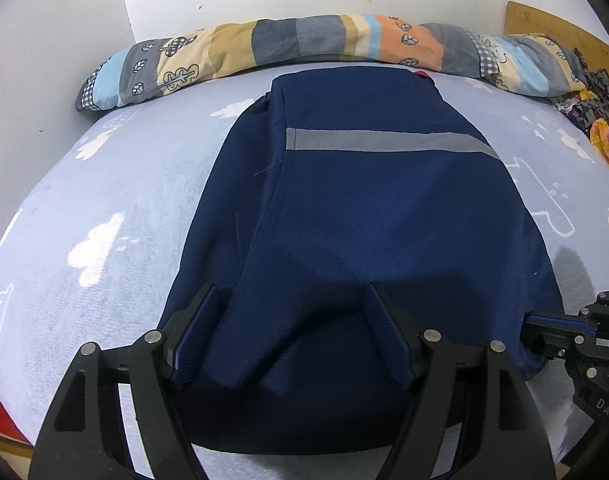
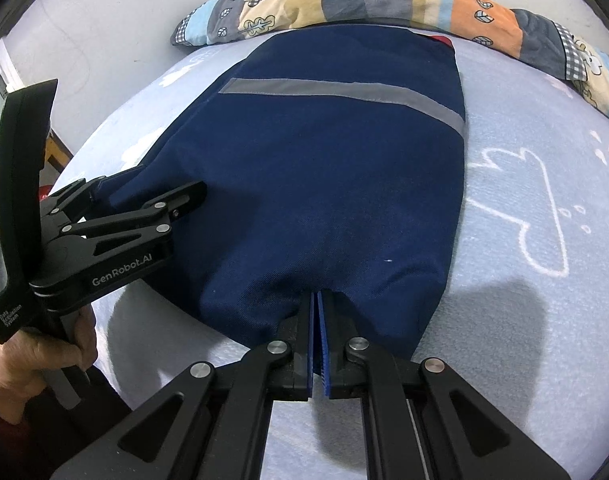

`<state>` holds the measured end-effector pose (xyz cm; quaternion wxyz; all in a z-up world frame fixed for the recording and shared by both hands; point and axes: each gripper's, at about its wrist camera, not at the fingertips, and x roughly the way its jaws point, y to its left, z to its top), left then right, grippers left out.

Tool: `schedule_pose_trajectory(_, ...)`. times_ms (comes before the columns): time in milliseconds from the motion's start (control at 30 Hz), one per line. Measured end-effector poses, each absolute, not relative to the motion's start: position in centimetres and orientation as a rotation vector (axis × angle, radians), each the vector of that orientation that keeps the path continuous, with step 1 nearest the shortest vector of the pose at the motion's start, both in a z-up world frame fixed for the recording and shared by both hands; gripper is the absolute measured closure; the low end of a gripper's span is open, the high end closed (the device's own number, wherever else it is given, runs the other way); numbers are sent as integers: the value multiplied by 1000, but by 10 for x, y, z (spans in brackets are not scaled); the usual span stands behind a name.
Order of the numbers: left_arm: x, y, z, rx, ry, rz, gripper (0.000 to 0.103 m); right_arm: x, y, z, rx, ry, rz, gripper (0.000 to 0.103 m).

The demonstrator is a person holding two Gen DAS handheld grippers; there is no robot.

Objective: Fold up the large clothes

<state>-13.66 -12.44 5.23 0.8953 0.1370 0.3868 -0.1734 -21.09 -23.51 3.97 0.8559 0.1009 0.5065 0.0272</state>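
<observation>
At frame bottom the right gripper [image 2: 315, 312] is pinched shut on the navy garment [image 2: 324, 168] hem, the left gripper [image 1: 292, 320] is spread wide, gripping nothing; a one-sided lift is judged likely to skew the fold toward the patchwork quilt [image 1: 304, 44] at top.

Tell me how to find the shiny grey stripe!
Look at the pale blue bed sheet with white clouds. In its middle lies a big dark blue garment, folded, below the patchwork quilt rolled along the wall. The grey stripe runs straight across the garment's upper part, the only pale band on all that dark blue.
</observation>
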Motion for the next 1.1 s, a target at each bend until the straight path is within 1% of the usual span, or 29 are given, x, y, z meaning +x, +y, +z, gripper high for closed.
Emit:
schedule_pose_trajectory(433, -134, -123, 55, 273, 829, -365, 28, -211, -240, 40, 238, 1071, 66, 98)
schedule_pose_trajectory(500, -131, -120, 61, 246, 851, -389, 28, -211, -242, 40, 243, 1076, 73, 98)
schedule_pose_trajectory(600, -120, -105, 88, 173, 841, -440, 27, -209, -248, 44, 277, 1085, 91, 97)
schedule_pose_trajectory(633, -115, -99, 94, 160, 839, -447, 25, -209, -249, 46, 282, 1088, 96, 93)
schedule_pose_trajectory(667, -107, -91, 102, 135, 847, -459, 18, -208, -251, 50, 278, 1090, 96, 83)
schedule_pose_trajectory(700, -99, -83, 108, 110, 862, -471, 16, -208, -255, 57, 275, 1074, 90, 74)
schedule_pose_trajectory(733, -87, -71, 111, 66, 891, -479, 15, -209, -259, 62, 282, 1050, 90, 58)
schedule_pose_trajectory(767, -76, -62, 111, 25, 924, -474, 15, -210, -265, 70, 301, 1013, 95, 47)
schedule_pose_trajectory(867, -39, -37, 98, -119, 1085, -507, 15, -210, -291, 87, 377, 930, 81, 36)
schedule_pose_trajectory(933, -22, -31, 82, -185, 1187, -570, 15, -205, -314, 88, 462, 919, 67, 36)
schedule_pose_trajectory(1100, 0, -30, 46, -376, 1336, -687, 15, -198, -361, 61, 725, 944, 56, 35)
